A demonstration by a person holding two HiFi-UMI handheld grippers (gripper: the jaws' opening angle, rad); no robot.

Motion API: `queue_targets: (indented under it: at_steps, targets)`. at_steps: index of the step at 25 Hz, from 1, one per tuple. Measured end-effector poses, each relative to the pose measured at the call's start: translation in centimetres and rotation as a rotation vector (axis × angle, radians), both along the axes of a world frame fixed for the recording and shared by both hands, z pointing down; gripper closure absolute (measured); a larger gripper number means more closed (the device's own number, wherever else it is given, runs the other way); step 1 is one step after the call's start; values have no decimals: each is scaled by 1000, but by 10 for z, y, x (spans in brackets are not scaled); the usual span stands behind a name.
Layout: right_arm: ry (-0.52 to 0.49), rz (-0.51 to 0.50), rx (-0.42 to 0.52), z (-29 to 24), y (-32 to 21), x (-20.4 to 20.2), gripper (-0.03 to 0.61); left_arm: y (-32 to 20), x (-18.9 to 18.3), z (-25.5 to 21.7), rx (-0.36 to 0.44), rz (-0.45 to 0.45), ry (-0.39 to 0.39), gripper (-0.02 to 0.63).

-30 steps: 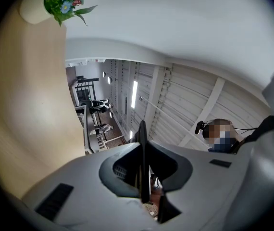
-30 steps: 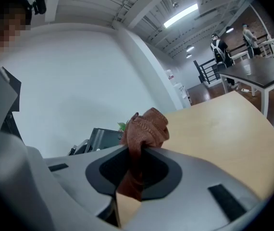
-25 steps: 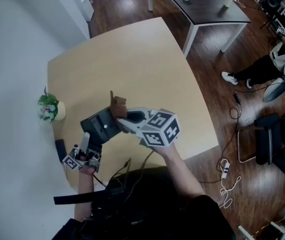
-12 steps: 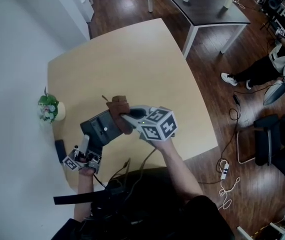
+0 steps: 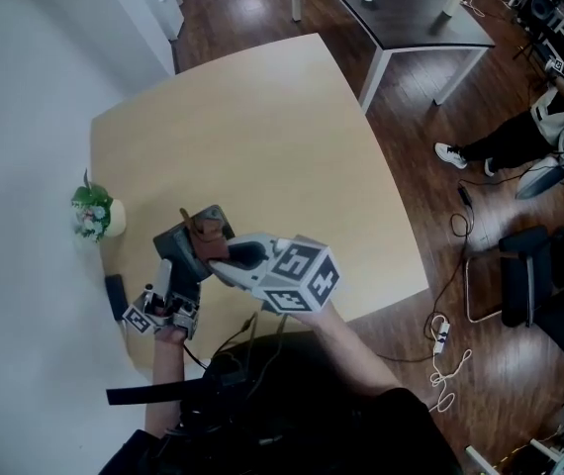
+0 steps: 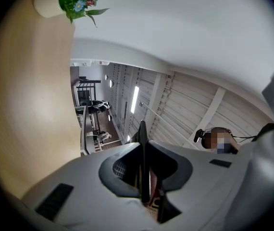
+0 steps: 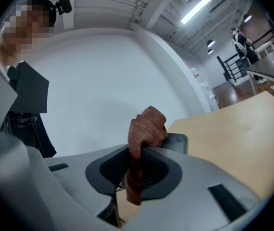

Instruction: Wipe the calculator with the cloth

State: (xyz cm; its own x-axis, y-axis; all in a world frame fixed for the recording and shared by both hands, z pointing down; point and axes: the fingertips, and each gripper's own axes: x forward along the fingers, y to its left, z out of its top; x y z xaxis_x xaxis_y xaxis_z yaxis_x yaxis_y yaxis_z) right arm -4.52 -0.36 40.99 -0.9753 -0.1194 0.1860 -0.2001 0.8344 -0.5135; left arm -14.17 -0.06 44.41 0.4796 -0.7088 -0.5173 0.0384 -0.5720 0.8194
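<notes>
Head view: right hand-held gripper (image 5: 225,257) pinches the cloth (image 5: 206,236) on the calculator (image 5: 176,244), which runs far-right from the left hand-held gripper (image 5: 169,278) clamped on its near end.

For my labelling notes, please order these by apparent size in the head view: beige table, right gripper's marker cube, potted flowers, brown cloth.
1. beige table
2. marker cube (nearest the camera)
3. potted flowers and brown cloth look alike: unranked
</notes>
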Motion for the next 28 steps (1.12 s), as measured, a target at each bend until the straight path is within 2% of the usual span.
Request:
queue_targets:
  at_steps: [2, 5, 13, 17, 20, 23, 26, 28]
  targets:
    - [40, -32, 15, 11, 8, -15, 511, 1, 4, -4, 10, 13, 1, 565]
    - [92, 5, 5, 33, -5, -10, 509, 3, 6, -9, 24, 23, 18, 558]
    - [178, 195, -77, 79, -55, 57, 511, 5, -5, -2, 16, 8, 49, 566]
    - [167, 246, -72, 71, -56, 79, 512, 1, -15, -4, 3, -26, 84, 566]
    - [102, 176, -27, 38, -37, 60, 512, -4, -19, -2, -21, -56, 103, 566]
    - [36, 62, 13, 10, -6, 20, 512, -8, -13, 2, -40, -68, 87, 566]
    - [67, -13, 46, 19, 18, -15, 512, -9, -7, 2, -38, -67, 99, 566]
    - [103, -8, 45, 34, 17, -19, 511, -9, -7, -2, -28, -66, 127, 563]
